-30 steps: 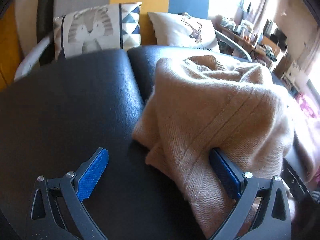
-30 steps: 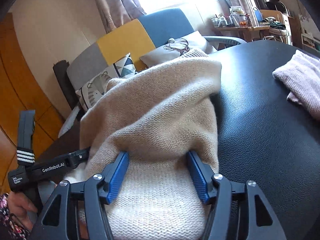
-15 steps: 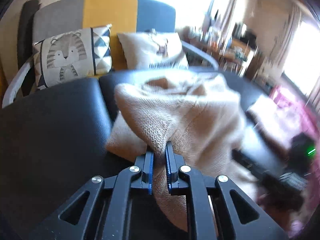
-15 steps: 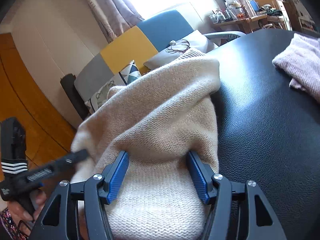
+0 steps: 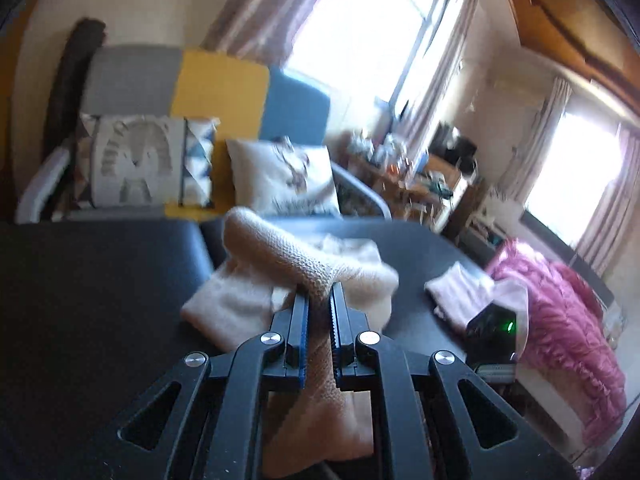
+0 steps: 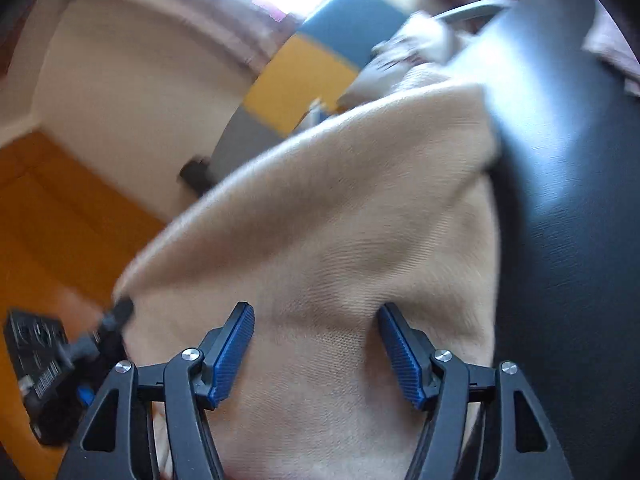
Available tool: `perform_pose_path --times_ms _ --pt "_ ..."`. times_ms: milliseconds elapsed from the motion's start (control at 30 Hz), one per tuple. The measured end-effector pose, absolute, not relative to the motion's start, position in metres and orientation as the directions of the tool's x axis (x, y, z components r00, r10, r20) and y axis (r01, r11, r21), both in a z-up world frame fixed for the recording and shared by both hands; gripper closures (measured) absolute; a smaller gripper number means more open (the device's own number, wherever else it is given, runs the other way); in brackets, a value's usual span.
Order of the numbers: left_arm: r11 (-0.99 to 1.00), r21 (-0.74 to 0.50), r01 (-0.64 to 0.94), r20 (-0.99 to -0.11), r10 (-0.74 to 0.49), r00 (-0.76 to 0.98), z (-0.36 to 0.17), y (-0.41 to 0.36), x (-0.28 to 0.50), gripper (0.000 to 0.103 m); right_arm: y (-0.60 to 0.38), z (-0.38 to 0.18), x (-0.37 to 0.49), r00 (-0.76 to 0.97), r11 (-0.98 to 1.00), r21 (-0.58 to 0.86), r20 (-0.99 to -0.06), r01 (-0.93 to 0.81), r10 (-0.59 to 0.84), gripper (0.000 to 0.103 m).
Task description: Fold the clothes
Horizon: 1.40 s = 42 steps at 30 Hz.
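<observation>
sweater: beige knit sweater (image 5: 256, 300), partly bunched on the black table (image 5: 88, 312), one fold lifted off it toward the camera
left gripper: left gripper (image 5: 319, 312) has its jaws pinched together on a raised rope of the knit, which runs from the pads away and left to a hump, then drops to the heap
right gripper: right gripper (image 6: 316, 344) has its jaws apart and has just been opening further; the sweater (image 6: 340, 240) lies between the blue pads (image 6: 234, 354) and bulges past them, so no firm grip shows
key relation: the cloth stretches between the two tools; seen from the right wrist, the left gripper (image 6: 116, 314) holds the edge at lower left, so the taut line slopes from there up and right toward the table
nearer hand: both are at the cloth; only the left is clamped
material: soft ribbed wool-like knit, thick, limp, drapes in rounded folds
table surface: smooth, slightly shiny leather-like black, likely lets the knit slide
other cloth: pink garment (image 5: 456, 292) lies on the table to the right, well apart
</observation>
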<state>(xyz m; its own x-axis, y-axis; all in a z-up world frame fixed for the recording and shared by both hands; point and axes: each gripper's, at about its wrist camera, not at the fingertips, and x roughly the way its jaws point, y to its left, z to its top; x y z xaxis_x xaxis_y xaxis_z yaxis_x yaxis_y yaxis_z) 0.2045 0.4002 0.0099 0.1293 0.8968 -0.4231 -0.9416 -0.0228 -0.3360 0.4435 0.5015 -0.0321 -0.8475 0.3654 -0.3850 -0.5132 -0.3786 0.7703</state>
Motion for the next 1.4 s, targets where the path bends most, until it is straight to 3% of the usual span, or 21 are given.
perform_pose_path --times_ms 200,367,567,800,933,1033,1067,1167,1200,1267,1400 --pt "-0.183 -0.312 -0.932 -0.401 0.915 -0.045 0.012 0.337 0.149 0.095 0.456 -0.004 0.382 -0.841 -0.656 0.551 -0.473 -0.516 0.263 0.036" --pt "-0.356 -0.315 -0.879 -0.448 0.873 -0.193 -0.015 0.285 0.099 0.095 0.422 0.023 0.369 -0.853 -0.827 0.349 -0.448 -0.441 0.266 0.036" --pt "-0.476 -0.266 -0.838 -0.545 0.791 -0.277 -0.059 0.239 0.075 0.095 0.445 0.033 0.371 -0.797 -0.771 0.311 -0.465 -0.556 0.387 0.036" --pt "-0.489 -0.198 -0.849 -0.623 0.732 -0.276 -0.093 0.212 0.080 0.091 0.482 0.006 0.336 -0.771 -0.711 0.423 -0.580 -0.562 0.263 0.035" --pt "-0.507 -0.155 -0.848 -0.599 0.731 -0.327 -0.082 0.199 0.077 0.090 0.454 -0.018 0.310 -0.702 -0.801 0.269 -0.668 -0.536 0.246 0.024" --pt "-0.511 -0.129 -0.850 -0.577 0.736 -0.355 -0.069 0.199 0.071 0.076 0.430 -0.032 0.298 -0.648 -0.861 0.058 -0.684 -0.506 0.335 0.014" --pt "-0.500 -0.125 -0.857 -0.574 0.741 -0.349 -0.065 0.204 0.071 0.067 0.428 -0.035 0.297 -0.643 -0.863 0.037 -0.683 -0.505 0.347 0.013" --pt "-0.416 -0.056 -0.908 -0.565 0.763 -0.315 -0.057 0.232 0.083 0.061 0.422 -0.045 0.293 -0.627 -0.865 -0.027 -0.678 -0.501 0.384 0.008" --pt "-0.378 -0.018 -0.926 -0.561 0.770 -0.304 -0.056 0.244 0.090 0.058 0.425 -0.047 0.295 -0.635 -0.862 -0.006 -0.674 -0.506 0.378 0.008" --pt "-0.300 0.061 -0.952 -0.561 0.779 -0.281 -0.056 0.265 0.105 0.035 0.431 -0.051 0.298 -0.652 -0.857 0.036 -0.665 -0.513 0.363 0.008" --pt "-0.124 0.192 -0.974 -0.595 0.774 -0.216 -0.071 0.321 0.132 0.032 0.436 -0.056 0.307 -0.684 -0.852 0.097 -0.646 -0.514 0.339 0.008"
